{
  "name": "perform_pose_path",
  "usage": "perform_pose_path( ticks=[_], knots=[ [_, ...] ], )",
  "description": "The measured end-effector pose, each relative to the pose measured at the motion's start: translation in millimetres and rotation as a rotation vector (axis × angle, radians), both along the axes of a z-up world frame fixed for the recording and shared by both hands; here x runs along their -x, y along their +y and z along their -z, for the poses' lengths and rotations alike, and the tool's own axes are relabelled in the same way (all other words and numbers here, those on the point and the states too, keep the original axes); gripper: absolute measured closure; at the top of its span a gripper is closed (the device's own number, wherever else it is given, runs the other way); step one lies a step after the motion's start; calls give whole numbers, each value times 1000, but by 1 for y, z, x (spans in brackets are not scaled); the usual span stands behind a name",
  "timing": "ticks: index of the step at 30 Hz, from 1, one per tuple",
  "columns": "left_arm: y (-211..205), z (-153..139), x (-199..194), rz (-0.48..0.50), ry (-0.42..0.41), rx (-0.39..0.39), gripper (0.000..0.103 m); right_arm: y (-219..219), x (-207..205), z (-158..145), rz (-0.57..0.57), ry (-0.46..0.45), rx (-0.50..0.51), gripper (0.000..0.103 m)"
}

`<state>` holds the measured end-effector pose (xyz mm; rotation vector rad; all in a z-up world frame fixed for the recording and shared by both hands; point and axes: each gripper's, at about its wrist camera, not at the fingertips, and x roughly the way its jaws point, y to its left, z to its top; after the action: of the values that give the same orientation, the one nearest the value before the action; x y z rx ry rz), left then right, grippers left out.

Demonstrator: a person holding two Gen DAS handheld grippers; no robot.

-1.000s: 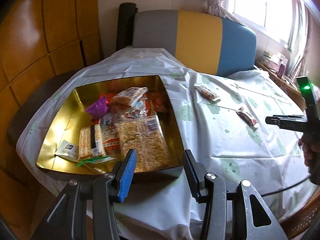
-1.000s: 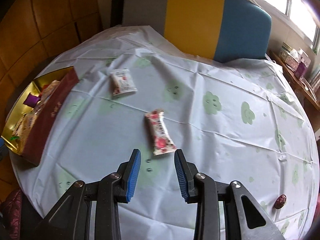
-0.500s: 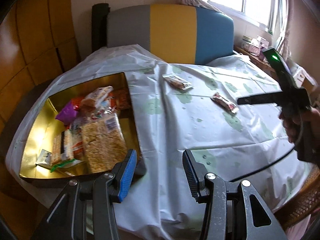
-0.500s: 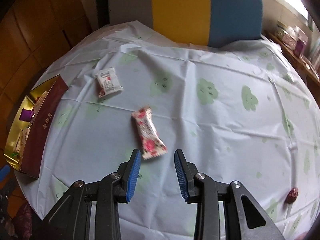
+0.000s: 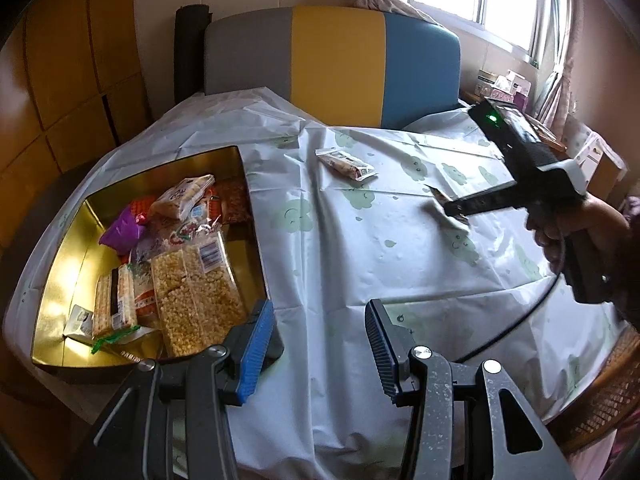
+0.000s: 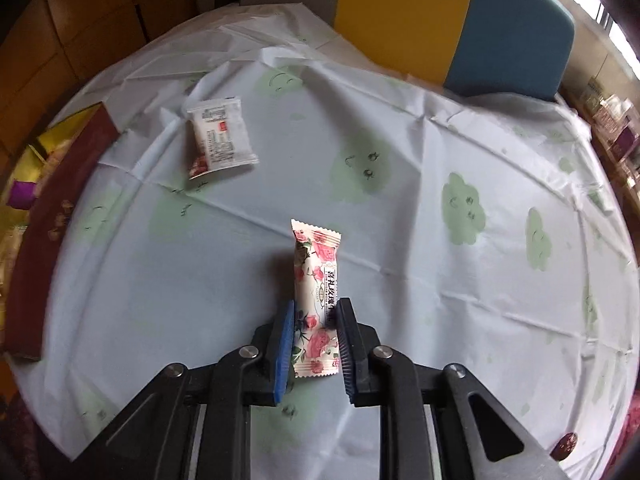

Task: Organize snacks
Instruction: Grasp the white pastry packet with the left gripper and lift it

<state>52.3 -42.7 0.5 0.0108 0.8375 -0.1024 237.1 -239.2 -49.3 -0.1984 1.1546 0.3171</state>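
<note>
A rose-printed snack bar [image 6: 316,276] lies on the flowered tablecloth [image 6: 400,200], and my right gripper [image 6: 314,312] is shut on its near half, both pads pressing its sides. In the left wrist view the right gripper [image 5: 452,210] points down at the cloth and hides most of that bar. A white snack packet [image 6: 220,138] lies farther off to the left, also visible as the white packet [image 5: 346,164]. My left gripper [image 5: 320,320] hangs open over the near table edge with nothing between its fingers, just right of the gold tin [image 5: 60,280] filled with several snacks.
The tin's maroon outer wall [image 6: 44,200] runs along the table's left side. A grey, yellow and blue chair back [image 5: 340,64] stands behind the round table. A small dark red sweet [image 6: 564,444] lies at the near right edge. A hand [image 5: 580,224] grips the right tool.
My right gripper came down over the rose-printed bar and closed on it. The left gripper shifted sideways at first, so the tin now sits farther left in its view.
</note>
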Motion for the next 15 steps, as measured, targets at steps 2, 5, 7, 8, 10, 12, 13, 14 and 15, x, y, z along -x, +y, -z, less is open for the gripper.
perform_pose_path(
  ticks=[2, 5, 7, 8, 10, 12, 13, 14, 15],
  knots=[
    [-3, -1, -3, 11, -2, 1, 55, -5, 7, -4, -8, -16, 38, 82],
    [-9, -2, -8, 28, -1, 6, 55, -22, 20, -11, -6, -15, 63, 82],
    [-13, -2, -12, 35, 6, 12, 54, -35, 28, -11, -5, 0, 91, 82],
    [-15, -2, -14, 38, 8, 14, 54, -42, 32, -9, 0, 15, 101, 82],
    [-22, -2, -18, 48, 11, 14, 55, -50, 38, -4, -4, 41, 95, 80],
    [-28, -2, -22, 60, 19, 18, 54, -60, 43, 1, -1, 63, 38, 77],
    [-30, -2, -24, 62, 23, 17, 54, -64, 44, 2, 11, 66, 6, 70],
    [-32, -2, -26, 65, 27, 15, 54, -68, 44, 3, 23, 66, -13, 67],
    [-34, -2, -29, 67, 31, 14, 54, -70, 42, 3, 37, 68, -21, 67]
  ],
)
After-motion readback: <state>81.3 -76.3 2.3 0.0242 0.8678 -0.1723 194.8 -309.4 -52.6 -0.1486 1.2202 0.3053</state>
